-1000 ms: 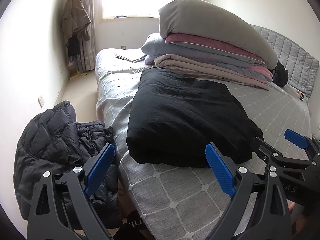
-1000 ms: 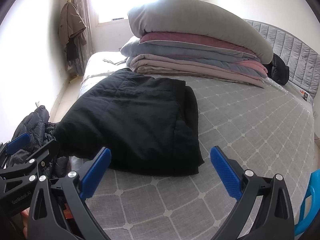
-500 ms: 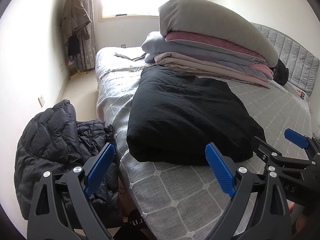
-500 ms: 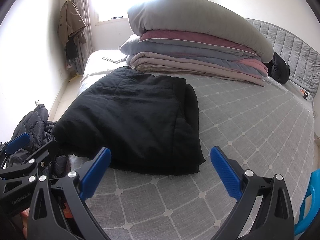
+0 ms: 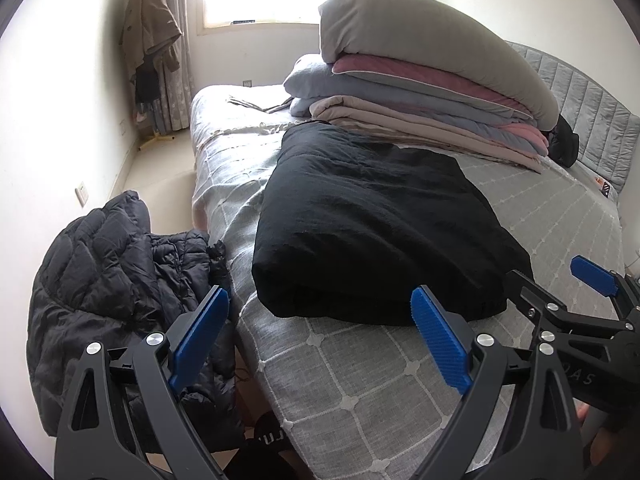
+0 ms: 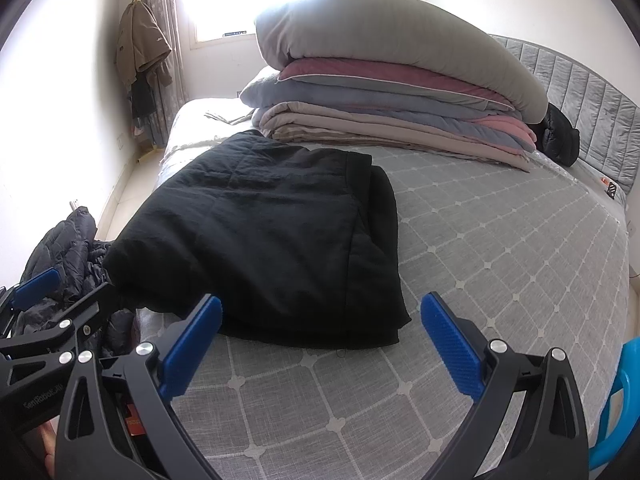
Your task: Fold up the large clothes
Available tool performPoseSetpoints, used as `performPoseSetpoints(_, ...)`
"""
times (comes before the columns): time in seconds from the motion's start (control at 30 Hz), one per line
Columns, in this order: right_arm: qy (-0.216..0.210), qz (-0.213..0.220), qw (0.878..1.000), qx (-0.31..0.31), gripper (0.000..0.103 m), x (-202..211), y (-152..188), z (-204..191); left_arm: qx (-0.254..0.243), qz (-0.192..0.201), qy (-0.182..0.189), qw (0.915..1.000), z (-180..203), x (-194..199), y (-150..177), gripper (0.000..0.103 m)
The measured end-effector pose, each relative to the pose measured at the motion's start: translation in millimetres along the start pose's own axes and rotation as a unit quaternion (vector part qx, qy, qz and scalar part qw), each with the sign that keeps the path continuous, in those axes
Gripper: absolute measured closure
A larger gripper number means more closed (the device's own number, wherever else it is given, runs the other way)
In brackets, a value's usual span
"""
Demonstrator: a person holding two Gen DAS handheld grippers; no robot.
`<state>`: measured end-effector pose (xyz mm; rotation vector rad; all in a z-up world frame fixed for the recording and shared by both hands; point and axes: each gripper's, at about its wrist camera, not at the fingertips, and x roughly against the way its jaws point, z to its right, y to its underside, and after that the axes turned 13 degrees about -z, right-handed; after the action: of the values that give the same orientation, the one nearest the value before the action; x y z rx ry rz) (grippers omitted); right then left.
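Observation:
A black padded garment (image 5: 380, 232) lies folded into a thick rectangle on the grey checked bed (image 5: 360, 392), near its front left edge; it also shows in the right wrist view (image 6: 264, 240). My left gripper (image 5: 320, 332) is open and empty, just short of the garment's front fold. Open and empty too, my right gripper (image 6: 320, 340) hovers over the bedspread (image 6: 500, 260) in front of the garment's near right corner. Each gripper shows at the edge of the other's view: the right gripper (image 5: 592, 276) and the left gripper (image 6: 36, 284).
A tall stack of folded quilts (image 5: 420, 92) fills the back of the bed by the grey headboard (image 5: 592, 120). A dark puffer jacket (image 5: 108, 288) is heaped beside the bed's left edge. A coat (image 5: 150, 28) hangs by the window. Something blue and plastic (image 6: 616, 408) shows at the right edge.
Both grippers have drifted slightly back and up, so the garment sits a little farther away. Nothing was grasped and the garment has not moved.

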<state>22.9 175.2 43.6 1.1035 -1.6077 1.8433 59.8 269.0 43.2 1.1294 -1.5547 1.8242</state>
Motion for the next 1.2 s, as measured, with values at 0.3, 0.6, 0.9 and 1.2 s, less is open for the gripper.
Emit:
performPoseSetpoints(0.3,-0.005,0.001,1.0,-0.003,0.007,1.3,-0.3,4.0,-0.022,0.036,-0.032,0.9986,7.9,9.1,-0.1,0.007)
performPoseSetpoints(0.6,-0.008,0.002,1.0,-0.003,0.007,3.1,0.3,7.8,-0.024,0.023,-0.019,0.9992,6.1,7.3,-3.6,0.007)
performPoseSetpoints(0.9,-0.009,0.007,1.0,-0.011,0.007,9.0,2.2,17.6,0.002,0.002,0.053,0.9986,1.1,2.8,-3.4,0.007)
performPoseSetpoints(1.2,-0.01,0.011,1.0,-0.016,0.007,13.5,3.8,25.5,-0.018,0.014,0.014,0.9996,13.6,6.9,-2.6,0.007)
